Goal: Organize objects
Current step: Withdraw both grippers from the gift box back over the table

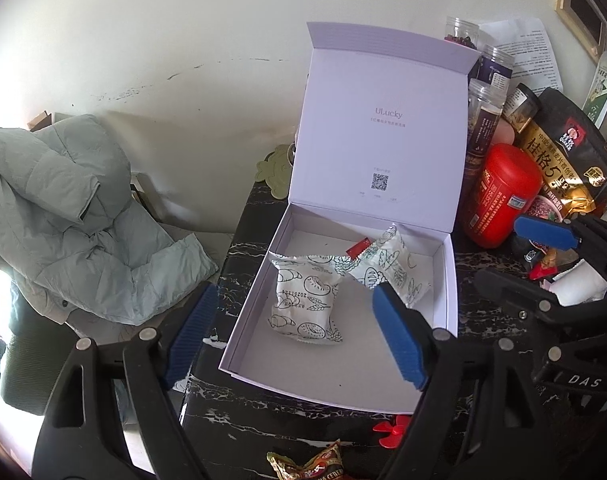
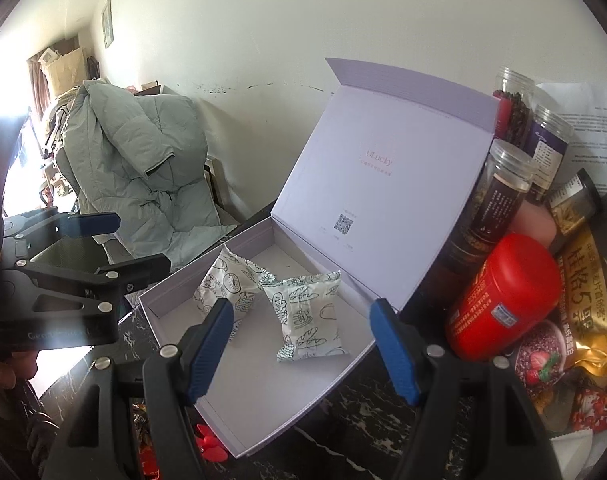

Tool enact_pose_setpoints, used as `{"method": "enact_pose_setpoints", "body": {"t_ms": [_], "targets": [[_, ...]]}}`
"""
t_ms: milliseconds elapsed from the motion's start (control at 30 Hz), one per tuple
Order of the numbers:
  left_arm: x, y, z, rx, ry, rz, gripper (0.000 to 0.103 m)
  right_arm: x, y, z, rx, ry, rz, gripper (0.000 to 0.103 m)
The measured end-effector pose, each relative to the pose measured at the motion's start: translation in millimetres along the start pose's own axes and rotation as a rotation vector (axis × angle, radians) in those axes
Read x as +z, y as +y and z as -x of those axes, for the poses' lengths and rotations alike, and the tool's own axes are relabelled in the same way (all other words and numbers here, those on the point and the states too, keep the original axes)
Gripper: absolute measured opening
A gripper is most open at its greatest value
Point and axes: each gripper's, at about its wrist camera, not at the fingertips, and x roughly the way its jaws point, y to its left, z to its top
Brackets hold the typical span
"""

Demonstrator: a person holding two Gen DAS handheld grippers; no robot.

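The left gripper [image 1: 299, 332] is held with its jaws spread wide and nothing between them, its blue ribbed pads [image 1: 399, 336] poised over the near part of an open white cardboard gift box [image 1: 239, 332]. The right gripper [image 2: 303, 348] is likewise released, jaws apart and empty, above the same box's near corner (from the left wrist view it is seen off to the right, beside the red canister).

Inside the box two white snack packets printed with black bread drawings are seen. The nearer packet [image 1: 305, 300] lies flat on the box floor; the second packet [image 1: 387, 268] is tilted just behind it, the two touching at their crimped ends, with a small red wrapper [image 1: 357, 249] showing at its upper edge. The hinged lid [image 1: 383, 128] stands upright at the back, a QR code printed on its inner face.

The box rests on a black marble-patterned tabletop [image 1: 263, 420]. Just right of the box a red plastic canister [image 1: 501, 196] is found, with clear plastic jars [image 1: 485, 120] behind it and a black-and-gold oat bag [image 1: 563, 160] beside it. A red plastic clip [image 1: 391, 430] lies near the box's front edge. Left of the tabletop, a pale green puffer jacket [image 1: 75, 216] is draped over a chair.
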Motion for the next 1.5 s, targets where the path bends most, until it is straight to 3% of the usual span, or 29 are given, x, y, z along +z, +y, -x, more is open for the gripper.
{"method": "enact_pose_setpoints", "body": {"t_ms": [367, 900, 1500], "targets": [[-13, -2, 52, 0.011, -0.062, 0.006, 0.081, -9, 18, 50, -0.010, -0.052, 0.019, 0.076], [-42, -8, 125, 0.022, -0.155, -0.007, 0.092, -29, 49, 120, -0.039, -0.147, 0.048, 0.079], [-82, -9, 168, 0.031, -0.210, -0.009, 0.098, -62, 75, 161, -0.047, -0.183, 0.059, 0.079]]}}
